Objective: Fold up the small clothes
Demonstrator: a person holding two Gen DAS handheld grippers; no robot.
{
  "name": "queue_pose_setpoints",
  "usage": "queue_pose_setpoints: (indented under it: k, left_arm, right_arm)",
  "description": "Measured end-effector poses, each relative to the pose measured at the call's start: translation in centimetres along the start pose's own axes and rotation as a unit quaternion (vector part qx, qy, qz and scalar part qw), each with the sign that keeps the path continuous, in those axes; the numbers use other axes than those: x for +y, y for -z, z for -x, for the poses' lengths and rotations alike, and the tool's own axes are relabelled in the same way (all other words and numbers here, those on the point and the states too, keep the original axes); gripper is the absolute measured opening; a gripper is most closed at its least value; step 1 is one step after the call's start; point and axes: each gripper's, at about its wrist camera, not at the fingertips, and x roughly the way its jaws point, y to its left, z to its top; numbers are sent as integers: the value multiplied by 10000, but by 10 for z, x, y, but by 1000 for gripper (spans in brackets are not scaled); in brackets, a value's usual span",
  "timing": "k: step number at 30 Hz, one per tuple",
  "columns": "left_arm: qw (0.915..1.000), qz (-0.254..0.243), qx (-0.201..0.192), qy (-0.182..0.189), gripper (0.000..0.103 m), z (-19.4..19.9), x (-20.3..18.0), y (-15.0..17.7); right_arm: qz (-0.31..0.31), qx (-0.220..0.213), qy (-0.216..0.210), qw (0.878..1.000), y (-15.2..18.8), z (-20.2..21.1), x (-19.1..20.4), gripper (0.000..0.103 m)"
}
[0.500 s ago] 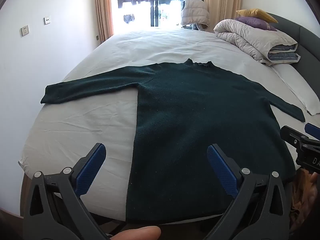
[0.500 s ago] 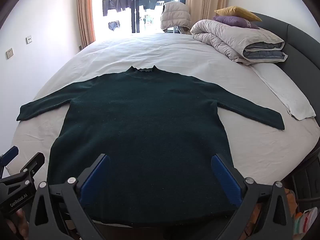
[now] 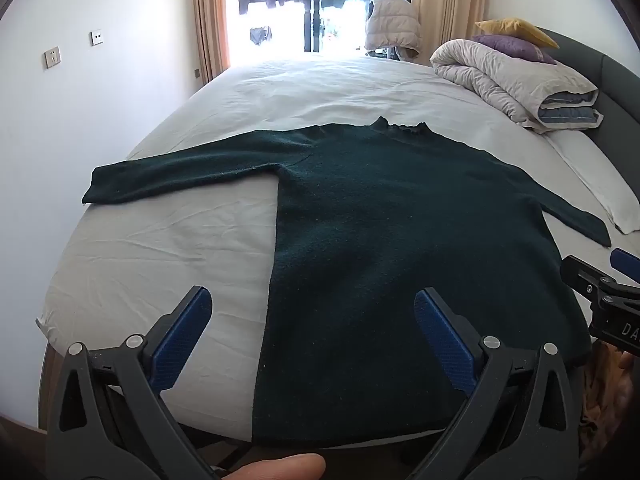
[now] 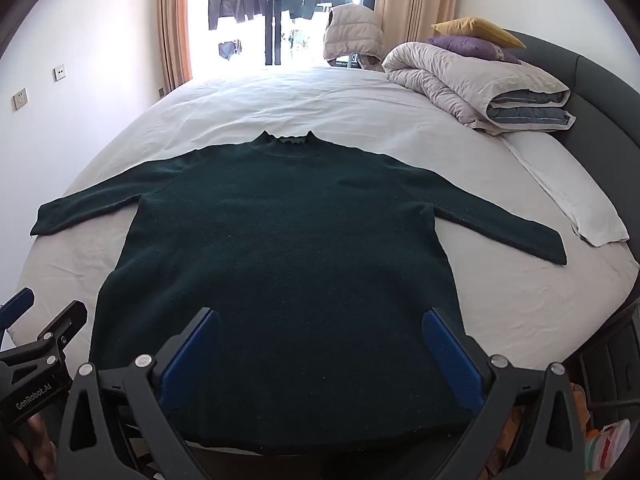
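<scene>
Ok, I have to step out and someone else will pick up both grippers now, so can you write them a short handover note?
Left gripper: jaws open, holding nothing, hovering over the near left hem.
Right gripper: jaws open, holding nothing, over the near middle of the hem.
Dark green sweater: flat on the bed sheet, collar far, both sleeves spread out sideways.
Done: sweater laid out; no fold made.
Left: the whole fold, probably sleeves in first, then hem up toward the collar.

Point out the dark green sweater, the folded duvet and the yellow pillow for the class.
dark green sweater (image 4: 288,264), right wrist view, middle of its body.
folded duvet (image 4: 460,76), right wrist view, its top fold.
yellow pillow (image 4: 476,29), right wrist view, its upper face.
</scene>
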Motion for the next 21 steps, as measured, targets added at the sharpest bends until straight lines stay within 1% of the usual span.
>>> queue_pose_setpoints:
  k: [21]
  left_arm:
    - [10000, 15, 23, 22, 103, 0, 0, -2]
  right_arm:
    - [27, 7, 17, 10000, 4, -1, 1, 103]
